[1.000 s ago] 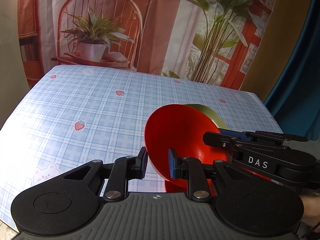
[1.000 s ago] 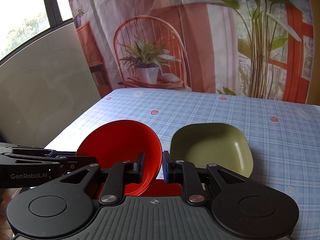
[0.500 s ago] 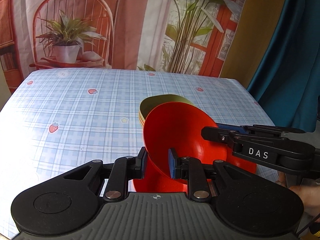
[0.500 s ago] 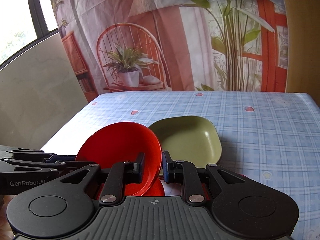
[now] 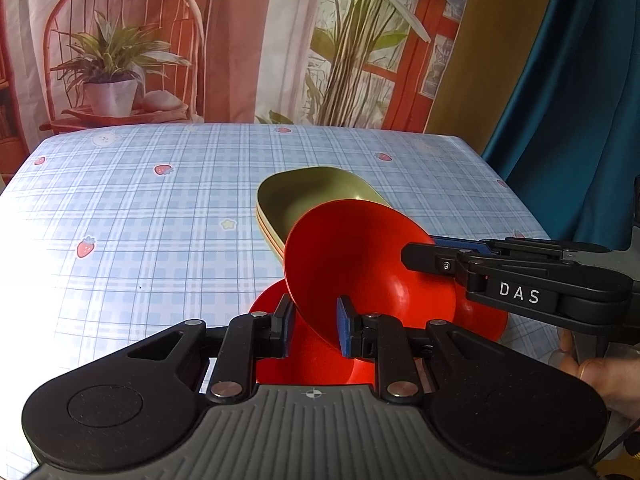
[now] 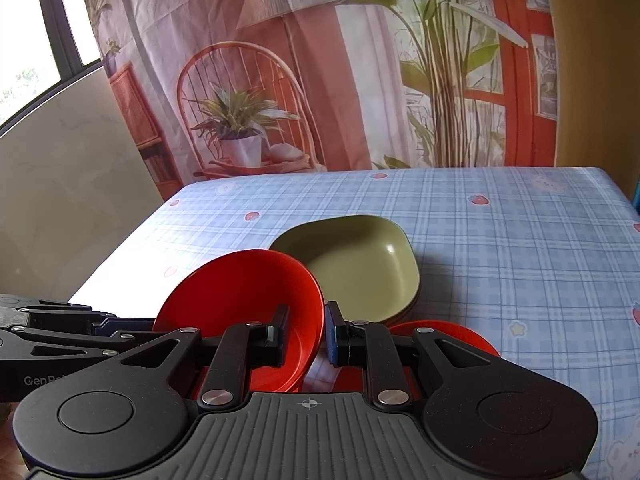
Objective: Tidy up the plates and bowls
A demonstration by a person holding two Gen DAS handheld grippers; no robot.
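Observation:
A red bowl (image 5: 360,264) is held tilted above the table by both grippers. My left gripper (image 5: 314,326) is shut on its near rim. My right gripper (image 6: 306,334) is shut on its right rim; it shows in the left wrist view (image 5: 424,254) from the right. The red bowl also shows in the right wrist view (image 6: 244,304). Under it lies a red plate (image 5: 312,364), also seen in the right wrist view (image 6: 448,334). Just behind stands a green square bowl (image 6: 356,264) stacked on others, also in the left wrist view (image 5: 304,196).
The table has a blue checked cloth (image 5: 160,208) with strawberry prints. A printed backdrop (image 5: 240,40) hangs behind the far edge. A blue curtain (image 5: 580,100) hangs at the right. A hand (image 5: 596,376) holds the right gripper.
Both grippers have carried the red bowl together; the view has swung so the green bowl stack and the red plate show more fully. The grips have not changed.

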